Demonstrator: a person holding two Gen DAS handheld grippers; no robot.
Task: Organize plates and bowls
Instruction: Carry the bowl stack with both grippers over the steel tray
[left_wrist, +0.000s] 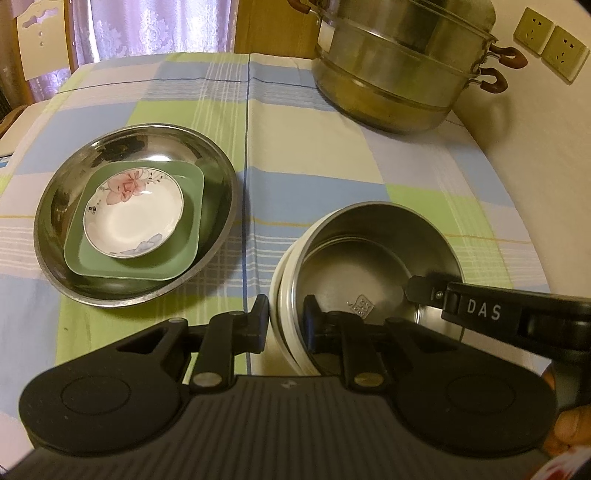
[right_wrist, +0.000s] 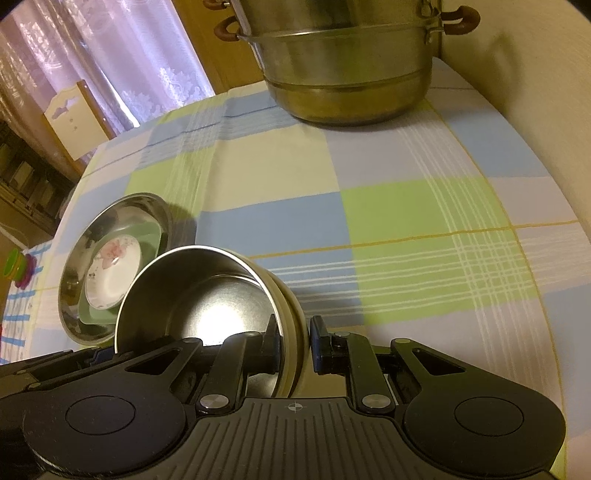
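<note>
A steel-lined bowl (left_wrist: 369, 254) with a cream outer wall stands on the checked cloth. My left gripper (left_wrist: 286, 317) straddles its near-left rim, one finger inside, one outside, closed on the wall. My right gripper (right_wrist: 293, 347) grips the bowl (right_wrist: 207, 291) on its right rim the same way; it also shows in the left wrist view (left_wrist: 436, 295). To the left, a wide steel dish (left_wrist: 136, 218) holds a green square plate (left_wrist: 184, 236) with a small flowered white saucer (left_wrist: 133, 212) on top. The dish also shows in the right wrist view (right_wrist: 77, 266).
A large stacked steel steamer pot (left_wrist: 406, 66) with brown handles stands at the back right near the wall; it also shows in the right wrist view (right_wrist: 351, 70). Wall sockets (left_wrist: 550, 44) are behind it. A chair (left_wrist: 40, 40) and curtain are beyond the far edge.
</note>
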